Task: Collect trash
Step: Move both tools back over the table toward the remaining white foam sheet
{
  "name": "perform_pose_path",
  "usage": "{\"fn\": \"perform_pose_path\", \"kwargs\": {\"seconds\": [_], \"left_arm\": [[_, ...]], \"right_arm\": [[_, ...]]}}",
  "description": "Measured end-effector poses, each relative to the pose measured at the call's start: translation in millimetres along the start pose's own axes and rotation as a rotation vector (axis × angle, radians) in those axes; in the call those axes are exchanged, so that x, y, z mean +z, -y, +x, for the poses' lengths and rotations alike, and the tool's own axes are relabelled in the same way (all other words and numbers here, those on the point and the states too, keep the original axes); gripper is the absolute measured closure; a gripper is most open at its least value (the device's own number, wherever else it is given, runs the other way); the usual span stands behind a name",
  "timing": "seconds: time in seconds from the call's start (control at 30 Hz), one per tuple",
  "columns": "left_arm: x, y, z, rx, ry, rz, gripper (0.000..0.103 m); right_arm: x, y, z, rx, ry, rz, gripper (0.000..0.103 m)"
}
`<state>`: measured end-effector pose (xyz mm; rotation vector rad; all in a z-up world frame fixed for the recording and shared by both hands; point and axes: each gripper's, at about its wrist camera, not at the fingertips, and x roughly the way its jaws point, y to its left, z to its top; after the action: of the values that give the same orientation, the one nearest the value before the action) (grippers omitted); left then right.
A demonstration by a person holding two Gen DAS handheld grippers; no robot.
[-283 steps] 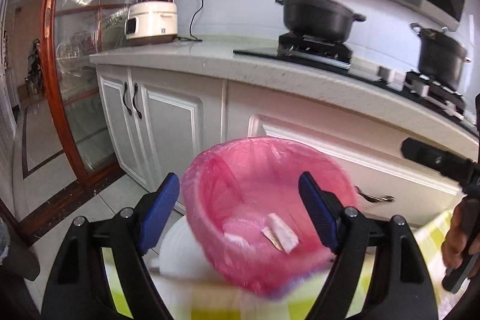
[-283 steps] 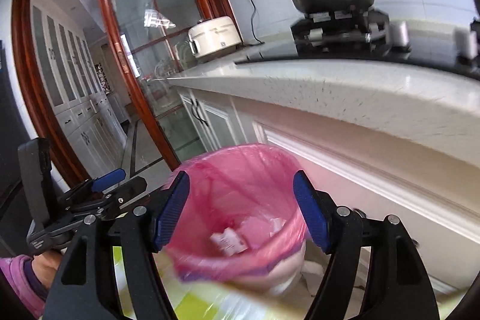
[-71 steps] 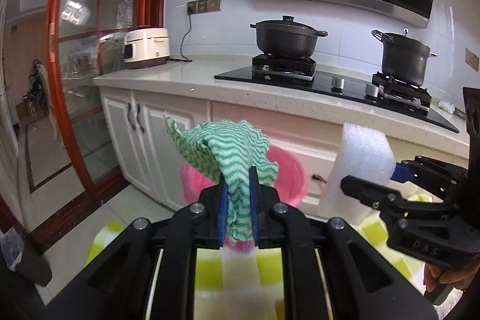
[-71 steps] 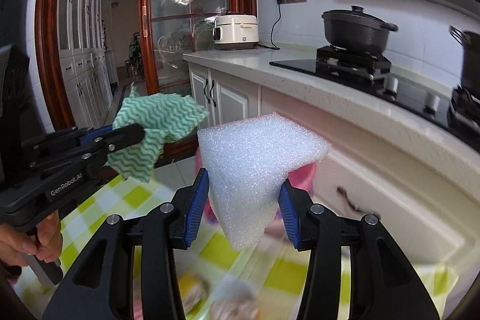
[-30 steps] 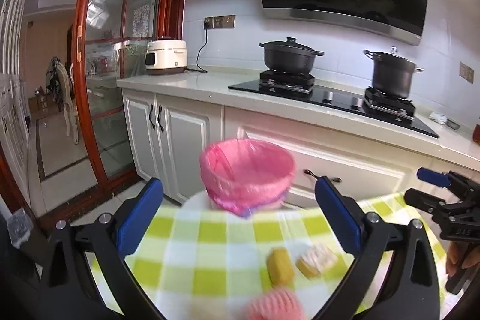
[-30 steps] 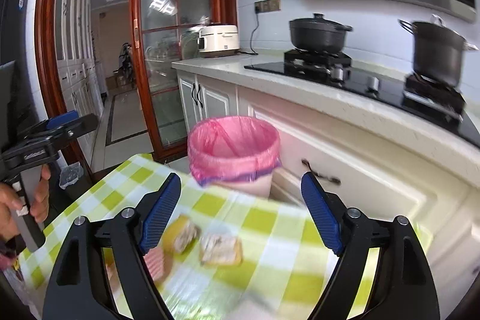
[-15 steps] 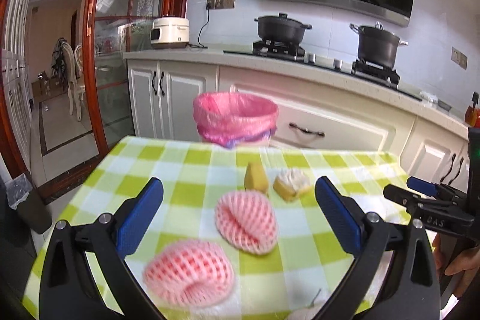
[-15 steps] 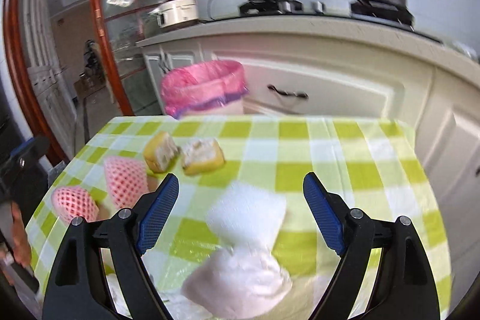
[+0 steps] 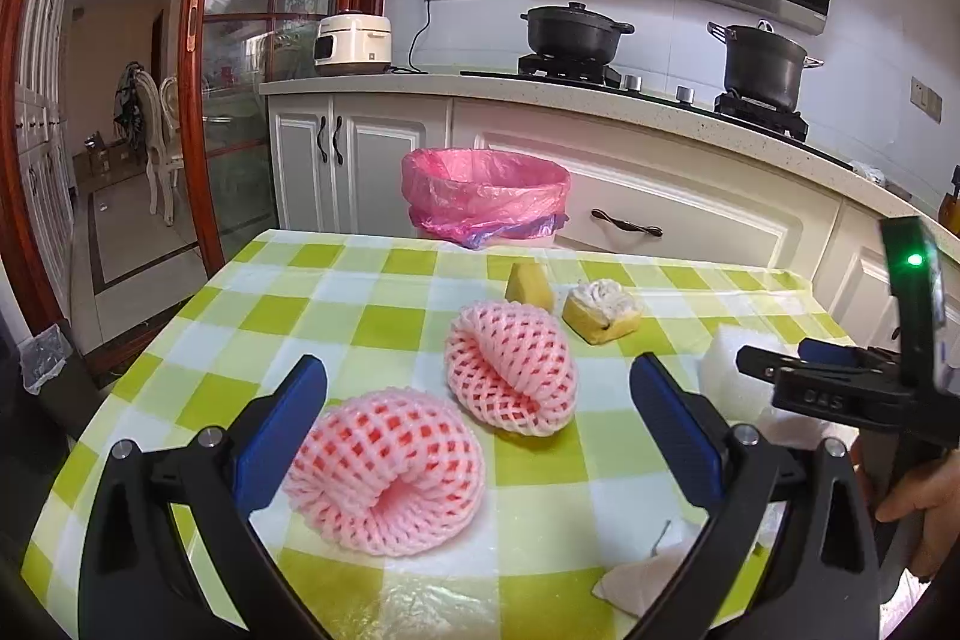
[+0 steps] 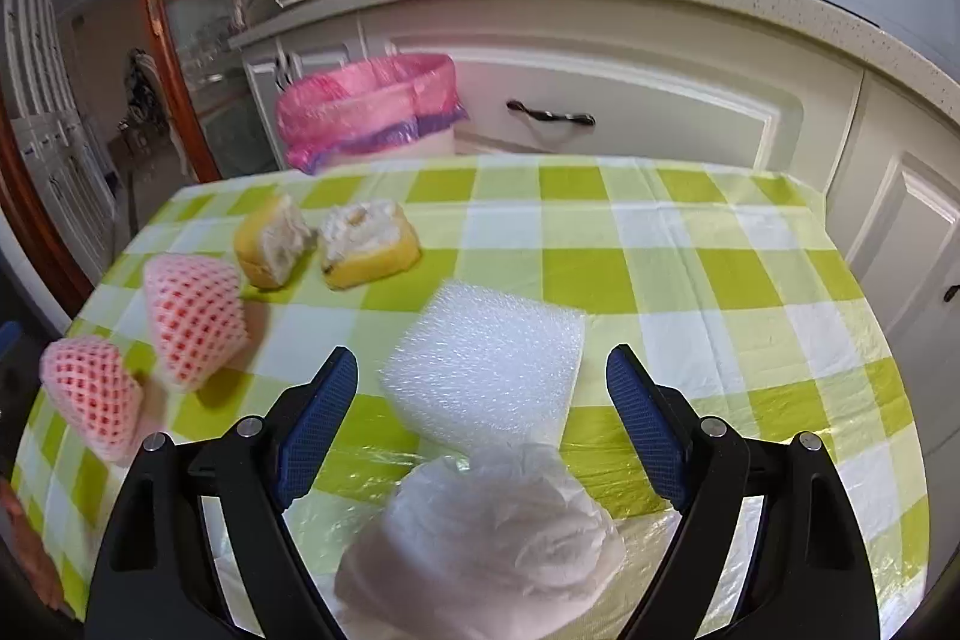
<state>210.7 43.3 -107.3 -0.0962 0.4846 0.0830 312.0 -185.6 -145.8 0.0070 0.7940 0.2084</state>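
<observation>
While jaws gape, foam block [image 10: 486, 361] between

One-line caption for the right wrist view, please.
Open right gripper over white foam block and crumpled plastic on checked table; pink-lined bin beyond.

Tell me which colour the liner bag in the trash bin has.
Pink; the liner bag shows best in the left wrist view.

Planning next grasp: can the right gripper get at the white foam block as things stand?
Probably yes. The right gripper is open and the white foam block lies just ahead between its fingers. Only the crumpled white bag sits nearer, under the gripper, not blocking the way.
</observation>
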Motion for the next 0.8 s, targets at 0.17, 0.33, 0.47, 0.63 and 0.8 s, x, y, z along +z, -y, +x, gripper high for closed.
{"fn": "perform_pose_path", "kwargs": {"seconds": [0.17, 0.33, 0.47, 0.63, 0.8], "left_arm": [[0, -5, -1, 0.004, 0.004, -0.005, 0.005], [-2, -4, 2, 0.008, -0.005, -0.003, 0.005], [-2, -2, 5, 0.006, -0.010, 0.005, 0.005], [2, 0, 10, 0.005, -0.014, 0.014, 0.005], [12, 7, 19, 0.001, -0.012, 0.021, 0.005]], "right_arm": [[2, 4, 12, 0.001, -0.025, 0.013, 0.019], [4, -2, 17, 0.017, -0.041, 0.005, 0.019], [5, -8, 21, 0.032, -0.053, -0.020, 0.019], [4, -13, 24, 0.051, -0.048, -0.052, 0.024], [9, -6, 19, 0.091, -0.022, -0.036, 0.027]]}}
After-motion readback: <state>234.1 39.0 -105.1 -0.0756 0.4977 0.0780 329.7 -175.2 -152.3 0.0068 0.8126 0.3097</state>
